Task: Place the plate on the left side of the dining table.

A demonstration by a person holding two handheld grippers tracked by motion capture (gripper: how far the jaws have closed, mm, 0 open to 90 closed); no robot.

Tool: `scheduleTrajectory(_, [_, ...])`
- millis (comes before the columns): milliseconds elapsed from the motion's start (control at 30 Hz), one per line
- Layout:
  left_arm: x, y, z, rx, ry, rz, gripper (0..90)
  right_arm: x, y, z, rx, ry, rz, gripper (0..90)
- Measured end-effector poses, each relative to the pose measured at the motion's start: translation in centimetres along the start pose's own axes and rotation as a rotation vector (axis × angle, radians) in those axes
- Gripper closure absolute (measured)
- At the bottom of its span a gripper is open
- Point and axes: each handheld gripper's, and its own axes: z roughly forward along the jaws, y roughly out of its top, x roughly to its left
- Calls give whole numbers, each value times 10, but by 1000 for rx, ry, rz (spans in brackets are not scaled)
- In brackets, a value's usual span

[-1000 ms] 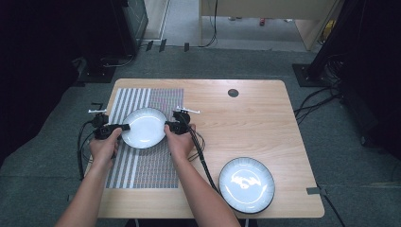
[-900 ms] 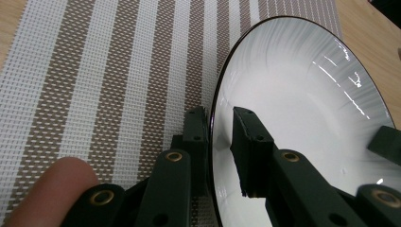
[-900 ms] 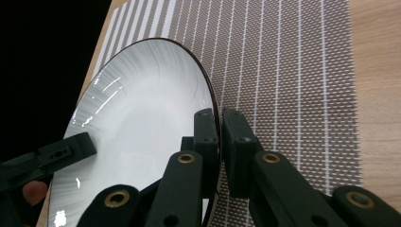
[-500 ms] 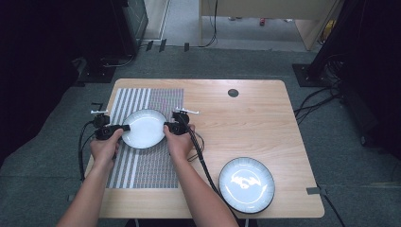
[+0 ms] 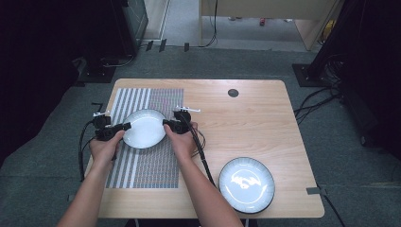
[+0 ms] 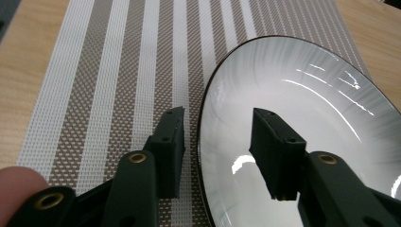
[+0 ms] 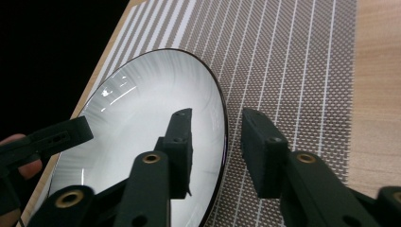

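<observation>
I have the round white plate with the thin dark rim (image 5: 144,128) resting on the striped woven placemat (image 5: 142,165) at the left part of the wooden desk (image 5: 246,123). The left gripper (image 5: 126,126) and the right gripper (image 5: 165,123) have just been opening; their fingers (image 6: 172,142) stand half apart with the rim between them, not pressing. I should draw both straight outward, low and level, so the plate is not dragged.
</observation>
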Motion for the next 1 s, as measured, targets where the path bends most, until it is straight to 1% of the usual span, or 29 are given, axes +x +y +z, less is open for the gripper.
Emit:
scheduleTrajectory(33, [0, 0, 0, 0, 0, 0, 502, 0, 0, 0, 0, 0, 0, 634])
scheduleTrajectory(67, [-4, -1, -4, -14, -2, 31, 491, 2, -1, -4, -9, 10, -33, 616])
scheduleTrajectory(100, [-5, -2, -6, -14, -5, 38, 477, 4, -1, -6, -9, 14, -42, 605])
scheduleTrajectory(167, [-8, -1, -11, 4, 12, 44, 443, 6, -1, -11, -25, 18, -74, 579])
scheduleTrajectory(200, [-8, -1, -11, 4, 12, 44, 416, 7, -1, -12, -32, 19, -87, 560])
scheduleTrajectory(233, [-12, -1, -17, 27, 31, 60, 380, 9, -1, -15, -40, 19, -108, 546])
scheduleTrajectory(267, [-12, -1, -17, 27, 31, 60, 347, 9, -1, -15, -40, 19, -108, 546])
scheduleTrajectory(300, [-14, -1, -19, 32, 34, 63, 314, 13, 0, -20, -49, 23, -127, 535])
scheduleTrajectory(400, [-19, -3, -30, 23, -15, 83, 236, 20, 1, -30, -42, 39, -151, 504])
scheduleTrajectory(433, [-19, -3, -30, 23, -15, 83, 191, 20, 1, -30, -42, 39, -151, 504])
scheduleTrajectory(500, [-22, -5, -36, 8, -43, 105, 177, 25, 2, -38, -39, 43, -167, 453])
scheduleTrajectory(533, [-24, -5, -39, -1, -51, 110, 173, 29, 3, -45, -34, 50, -178, 383])
scheduleTrajectory(567, [-25, -6, -41, -10, -55, 116, 173, 29, 3, -45, -34, 50, -178, 383])
scheduleTrajectory(600, [-27, -7, -44, -16, -57, 122, 170, 31, 3, -49, -30, 56, -176, 369])
scheduleTrajectory(633, [-28, -7, -47, -25, -59, 123, 170, 32, 4, -53, -31, 60, -186, 347])
scheduleTrajectory(667, [-30, -7, -50, -35, -64, 125, 170, 35, 4, -59, -18, 51, -218, 317])
scheduleTrajectory(767, [-33, -9, -61, -66, -75, 138, 170, 37, 4, -70, -23, 51, -229, 310])
scheduleTrajectory(800, [-34, -9, -64, -74, -78, 146, 166, 37, 5, -74, -31, 54, -232, 310])
scheduleTrajectory(833, [-35, -10, -67, -79, -76, 153, 166, 37, 5, -74, -31, 54, -232, 310])
scheduleTrajectory(867, [-36, -11, -73, -78, -76, 160, 165, 37, 5, -83, -41, 53, -243, 302])
scheduleTrajectory(933, [-37, -13, -76, -79, -75, 166, 165, 36, 6, -93, -52, 64, -239, 298])
scheduleTrajectory(967, [-38, -14, -78, -82, -73, 172, 165, 36, 6, -93, -52, 64, -239, 298])
scheduleTrajectory(1000, [-39, -16, -81, -84, -72, 181, 165, 34, 6, -102, -59, 66, -248, 292])
